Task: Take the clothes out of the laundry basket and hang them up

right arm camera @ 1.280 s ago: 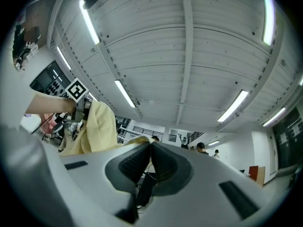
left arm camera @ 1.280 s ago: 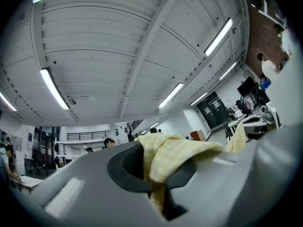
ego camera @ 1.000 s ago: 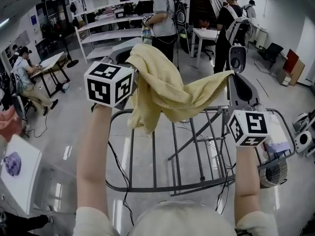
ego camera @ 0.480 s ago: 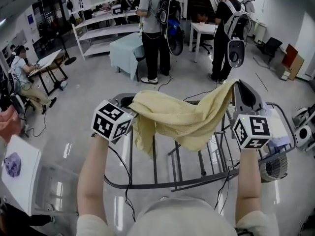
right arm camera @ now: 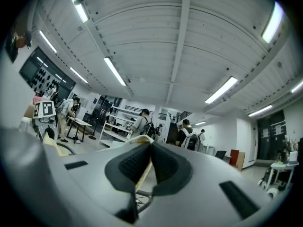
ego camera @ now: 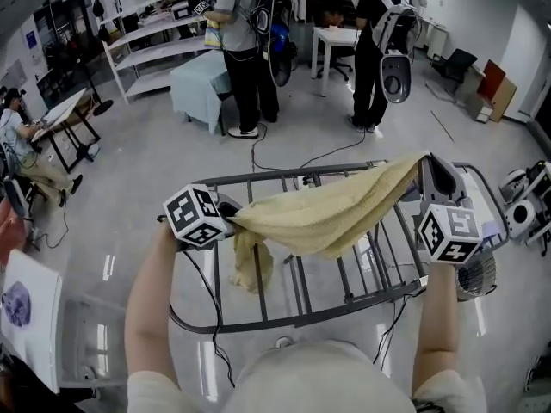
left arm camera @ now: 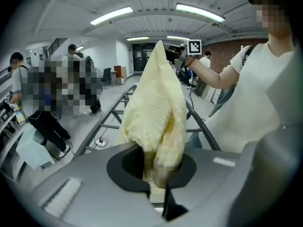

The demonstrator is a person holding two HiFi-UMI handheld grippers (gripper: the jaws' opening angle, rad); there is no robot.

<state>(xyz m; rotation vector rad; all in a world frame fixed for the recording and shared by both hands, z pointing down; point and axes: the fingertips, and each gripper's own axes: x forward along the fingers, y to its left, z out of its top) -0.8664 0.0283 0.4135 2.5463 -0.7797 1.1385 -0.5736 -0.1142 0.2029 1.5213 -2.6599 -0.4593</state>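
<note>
- The step in hand looks like the hanging itself: a yellow towel [ego camera: 331,218] is stretched out over a grey drying rack [ego camera: 284,175], not yet resting on it as far as the head view shows.
- The towel runs from the rack's left side to near its far right corner. It sags in the middle, and a loose fold hangs down among the bars near the left side.
- The left claw [left arm camera: 158,170] is clenched on a bunched corner of the towel, with cloth packed between its pads.
- The right claw [right arm camera: 150,161] is clamped on the opposite corner, where a thin edge of cloth shows between the closed pads.
- The laundry basket appears in none of the views.
- My judgement of the next move: lower both corners evenly so the middle drapes across the rails, keep the cloth spread, and let go only once the bars carry it. The hanging fold could catch between bars.
- The left forearm [ego camera: 151,291] reaches forward with its claw tipped downward at the rack's left side.
- The right forearm [ego camera: 439,317] reaches along the right side, with its claw held higher and about level.
</note>
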